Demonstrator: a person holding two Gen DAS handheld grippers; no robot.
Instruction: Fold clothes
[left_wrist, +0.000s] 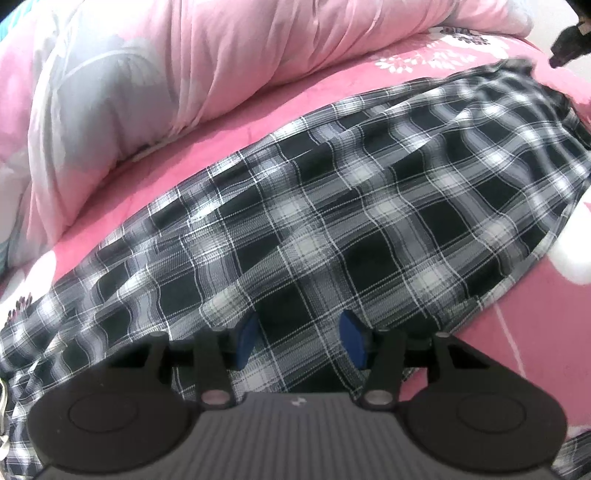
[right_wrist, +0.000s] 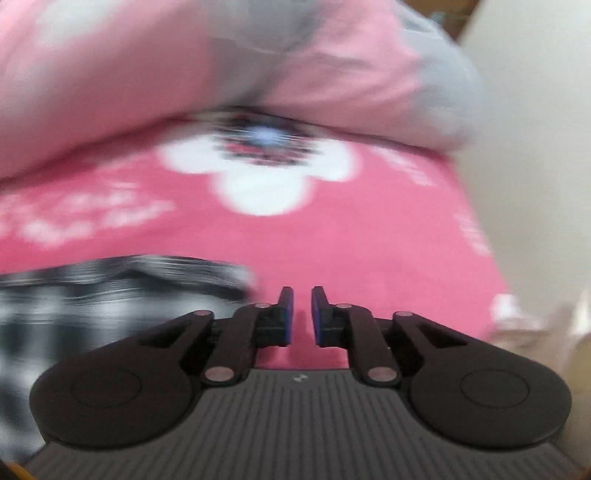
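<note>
Your left gripper (left_wrist: 297, 338) hangs over the plaid garment (left_wrist: 332, 206), fingers wide apart and holding nothing; the cloth spreads ahead of both fingertips across the pink floral bedsheet (left_wrist: 236, 125), with the rumpled pink duvet (left_wrist: 147, 74) beyond. Your right gripper (right_wrist: 302, 314) is nearly closed and empty, a narrow gap showing, with the blurred plaid edge (right_wrist: 110, 291) left of its fingers.

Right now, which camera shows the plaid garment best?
The left wrist view: the plaid garment lies spread across the pink bedspread, sharp and nearly whole. The right wrist view catches only a blurred edge of it at lower left.
</note>
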